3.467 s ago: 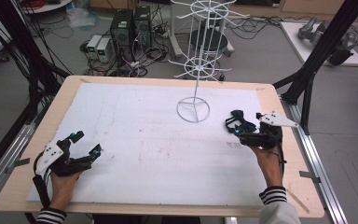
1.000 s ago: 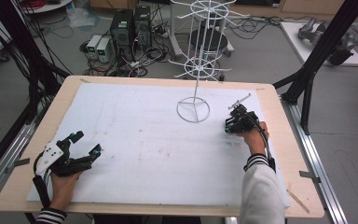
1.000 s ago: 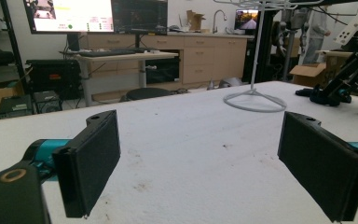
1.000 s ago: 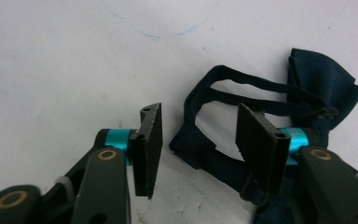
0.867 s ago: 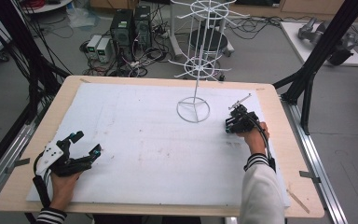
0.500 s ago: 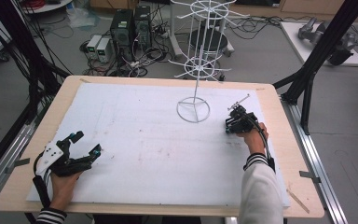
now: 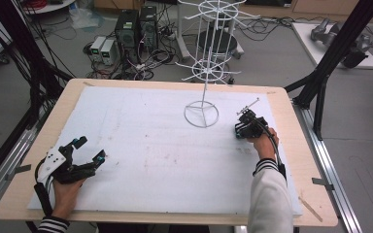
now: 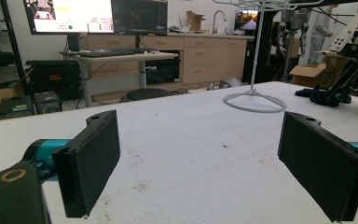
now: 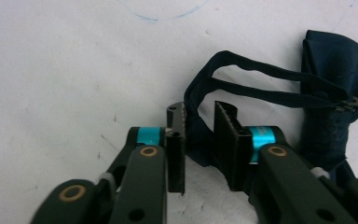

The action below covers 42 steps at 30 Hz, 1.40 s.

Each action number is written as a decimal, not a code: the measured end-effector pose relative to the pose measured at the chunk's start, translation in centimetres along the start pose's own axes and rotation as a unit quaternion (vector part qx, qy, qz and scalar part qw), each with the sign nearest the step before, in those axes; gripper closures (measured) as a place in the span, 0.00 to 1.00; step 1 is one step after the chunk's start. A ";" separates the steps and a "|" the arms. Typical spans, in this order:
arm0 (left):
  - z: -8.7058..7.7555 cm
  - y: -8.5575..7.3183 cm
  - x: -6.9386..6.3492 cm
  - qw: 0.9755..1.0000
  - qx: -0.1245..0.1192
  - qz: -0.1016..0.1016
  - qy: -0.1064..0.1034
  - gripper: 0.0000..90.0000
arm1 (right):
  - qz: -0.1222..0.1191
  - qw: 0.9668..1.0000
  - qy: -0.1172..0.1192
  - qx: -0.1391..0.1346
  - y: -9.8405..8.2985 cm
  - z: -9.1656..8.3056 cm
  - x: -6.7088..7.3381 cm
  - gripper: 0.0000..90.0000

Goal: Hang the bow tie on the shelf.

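High view: left gripper (image 7: pixel 88 150) rests near the table's (image 7: pixel 291 116) front-left edge, jaws wide apart, holding nothing. Right gripper (image 9: pixel 199 140) points down at the white sheet (image 7: pixel 150 141), jaws nearly closed around a dark blue bow tie's (image 9: pixel 326 70) strap (image 9: pixel 242 74). White wire rack (image 7: pixel 204 73) stands just beyond.

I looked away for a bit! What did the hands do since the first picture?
The right gripper moved in toward the wire stand and tipped down, its jaws closing around the dark blue strap. The left gripper stayed put, open.
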<state>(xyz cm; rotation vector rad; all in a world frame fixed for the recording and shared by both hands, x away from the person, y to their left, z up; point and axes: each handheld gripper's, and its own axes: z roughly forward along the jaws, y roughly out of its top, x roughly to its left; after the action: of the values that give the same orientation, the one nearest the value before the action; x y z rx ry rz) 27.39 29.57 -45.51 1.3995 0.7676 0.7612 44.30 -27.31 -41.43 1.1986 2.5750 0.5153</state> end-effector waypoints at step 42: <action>0.0 0.0 0.0 1.000 0.000 0.001 0.001 0.15 | 0.144 0.940 0.065 -0.303 -0.7 -6.0 -1.0 0.93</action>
<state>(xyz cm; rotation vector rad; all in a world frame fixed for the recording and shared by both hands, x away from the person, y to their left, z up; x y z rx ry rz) 27.39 29.56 -45.51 1.3997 0.7666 0.7643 42.18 -29.73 -36.20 1.3264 2.0740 1.3695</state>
